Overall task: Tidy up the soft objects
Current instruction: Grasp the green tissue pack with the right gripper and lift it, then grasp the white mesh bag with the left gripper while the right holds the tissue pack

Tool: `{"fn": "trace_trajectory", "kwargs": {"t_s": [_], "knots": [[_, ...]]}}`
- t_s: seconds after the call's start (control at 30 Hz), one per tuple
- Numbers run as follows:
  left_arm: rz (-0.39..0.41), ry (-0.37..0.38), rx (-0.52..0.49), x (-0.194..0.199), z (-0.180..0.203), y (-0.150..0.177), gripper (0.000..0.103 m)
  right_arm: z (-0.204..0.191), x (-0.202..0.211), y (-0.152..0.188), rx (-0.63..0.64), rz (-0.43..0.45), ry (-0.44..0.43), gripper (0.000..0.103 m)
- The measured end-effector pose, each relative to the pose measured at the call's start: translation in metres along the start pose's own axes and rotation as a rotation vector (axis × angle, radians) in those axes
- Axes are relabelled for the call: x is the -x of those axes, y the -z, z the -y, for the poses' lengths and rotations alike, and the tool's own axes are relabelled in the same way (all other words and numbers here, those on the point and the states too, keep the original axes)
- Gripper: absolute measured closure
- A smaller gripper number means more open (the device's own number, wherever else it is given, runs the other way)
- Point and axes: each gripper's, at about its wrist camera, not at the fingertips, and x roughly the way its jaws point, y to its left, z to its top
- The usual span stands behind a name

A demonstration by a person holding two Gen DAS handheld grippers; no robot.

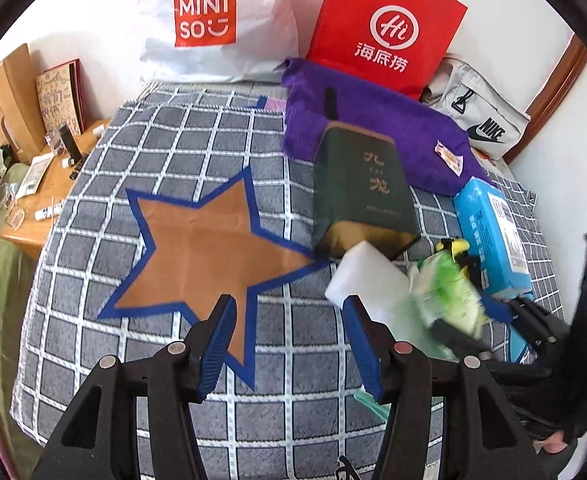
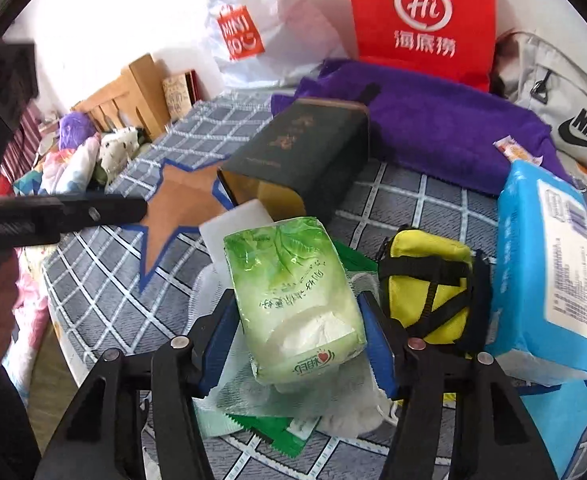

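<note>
- Checked grey blanket (image 1: 93, 208) fills both views.
- Right gripper (image 2: 297, 332) clamps the green tissue pack (image 2: 293, 300), lower centre.
- Left gripper (image 1: 289, 344) hangs released above the brown star (image 1: 209, 248).

Each hand-held gripper, left (image 1: 289, 344) and right (image 2: 297, 340), has black angular arms, silver round screws and ribbed blue finger pads (image 2: 377, 344).
</note>
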Motion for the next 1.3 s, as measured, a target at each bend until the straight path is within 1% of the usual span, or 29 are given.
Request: {"fn": "trace_trajectory", "kwargs": {"t_s": [0.1,0.2,0.37,0.47,0.5,0.57,0.6,0.63,0.73,0.8,0.93,1.0,1.1,1.23,1.27,1.3], "knots": [[-0.011,0.017,0.010,-0.002,0.005,0.008,0.050,0.007,0.026,0.004,-0.021,0.037,-0.005,0.045],[-0.025,0.063,0.007,-0.008,0.019,0.019,0.050,0.018,0.048,0.015,-0.055,0.058,-0.004,0.045],[-0.033,0.136,-0.028,-0.024,0.047,0.031,0.050,0.041,0.076,0.050,-0.082,0.067,0.063,0.045],[-0.049,0.145,-0.008,-0.034,0.056,0.035,0.052,0.063,0.082,0.072,-0.138,0.057,0.091,0.044],[-0.049,0.149,0.005,-0.035,0.057,0.035,0.056,0.070,0.083,0.078,-0.159,0.053,0.098,0.044],[-0.061,0.167,0.031,-0.038,0.061,0.035,0.072,0.085,0.084,0.089,-0.206,0.044,0.099,0.044],[-0.070,0.171,0.039,-0.040,0.062,0.036,0.085,0.089,0.084,0.093,-0.219,0.043,0.099,0.044],[-0.072,0.169,0.044,-0.040,0.063,0.035,0.089,0.095,0.083,0.097,-0.235,0.041,0.099,0.044],[-0.048,0.162,0.042,-0.032,0.063,0.035,0.096,0.101,0.080,0.103,-0.251,0.028,0.101,0.044],[-0.032,0.161,0.044,-0.023,0.060,0.034,0.096,0.103,0.078,0.103,-0.258,0.026,0.106,0.044],[0.005,0.116,0.050,-0.003,0.048,0.030,0.097,0.102,0.078,0.103,-0.255,0.032,0.098,0.044],[0.008,0.038,0.068,0.006,0.035,0.031,0.097,0.100,0.078,0.102,-0.245,0.036,0.106,0.044],[0.008,-0.051,0.096,0.013,0.014,0.036,0.097,0.100,0.079,0.105,-0.239,0.026,0.112,0.044],[-0.056,-0.105,0.163,0.006,-0.023,0.045,0.096,0.101,0.084,0.107,-0.236,0.032,0.130,0.044],[-0.067,-0.119,0.170,0.004,-0.027,0.047,0.095,0.102,0.086,0.107,-0.238,0.035,0.131,0.044],[-0.079,-0.134,0.194,-0.001,-0.034,0.049,0.087,0.103,0.087,0.107,-0.240,0.037,0.133,0.044]]}}
